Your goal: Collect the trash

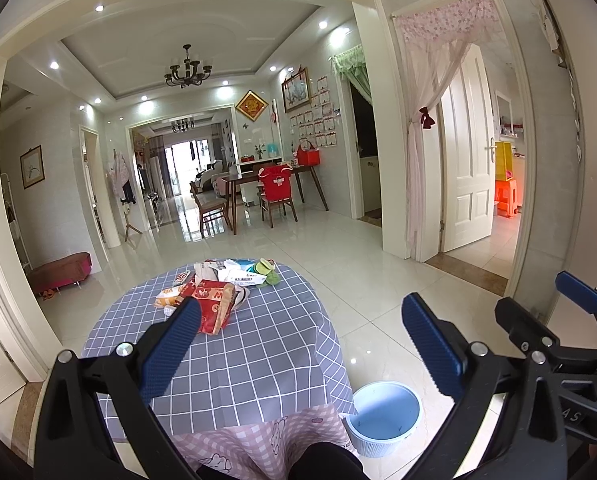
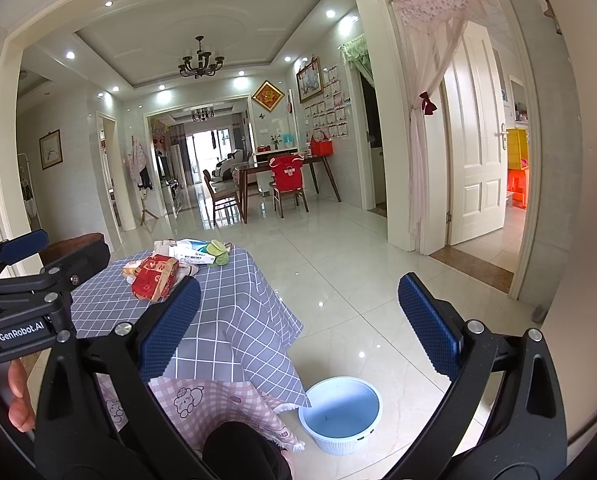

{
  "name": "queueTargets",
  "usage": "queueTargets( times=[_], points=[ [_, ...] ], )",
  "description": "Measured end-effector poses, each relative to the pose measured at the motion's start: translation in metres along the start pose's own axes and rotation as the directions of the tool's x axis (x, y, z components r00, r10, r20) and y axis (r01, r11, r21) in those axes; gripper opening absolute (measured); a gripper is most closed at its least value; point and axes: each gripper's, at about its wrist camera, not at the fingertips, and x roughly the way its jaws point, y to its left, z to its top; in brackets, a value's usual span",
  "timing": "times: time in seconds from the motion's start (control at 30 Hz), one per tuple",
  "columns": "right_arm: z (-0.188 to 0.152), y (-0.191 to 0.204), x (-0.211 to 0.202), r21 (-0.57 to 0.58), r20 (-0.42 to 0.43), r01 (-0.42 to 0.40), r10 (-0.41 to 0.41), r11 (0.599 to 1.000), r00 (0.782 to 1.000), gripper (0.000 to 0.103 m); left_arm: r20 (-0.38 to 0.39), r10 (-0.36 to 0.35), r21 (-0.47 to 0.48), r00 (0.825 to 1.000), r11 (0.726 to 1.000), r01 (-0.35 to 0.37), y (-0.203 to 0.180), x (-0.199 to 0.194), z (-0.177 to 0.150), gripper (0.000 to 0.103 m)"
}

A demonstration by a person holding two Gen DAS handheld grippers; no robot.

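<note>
Blue bin (image 2: 340, 416) beside tablecloth edge (image 2: 286, 364)

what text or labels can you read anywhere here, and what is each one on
"GenRobot.AI": white print on the black body of the left tongs, seen from the right wrist view.
"AS": embossed letters, partly cut off, on the right tongs in the left wrist view.
Red wrapper on the table: large print, too crumpled to read.
White box: print too small.
Wall certificates: too small.

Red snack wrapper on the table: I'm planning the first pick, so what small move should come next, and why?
Probably ease the left gripper forward onto the red snack wrapper: it is open and empty, the wrapper is the nearest trash on the table, and the bin is empty.
</note>
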Motion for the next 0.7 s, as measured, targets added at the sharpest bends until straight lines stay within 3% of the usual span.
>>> queueTargets(
  times=[0.7],
  points=[
    [-0.0035, 0.0008, 0.0033, 0.004, -0.001, 0.002, -0.002, 1.0, 1.0, 0.097, -0.003, 0.0, 0.001, 1.0, 1.0, 0.0, 0.0, 0.0006, -0.002, 0.098]
  ],
)
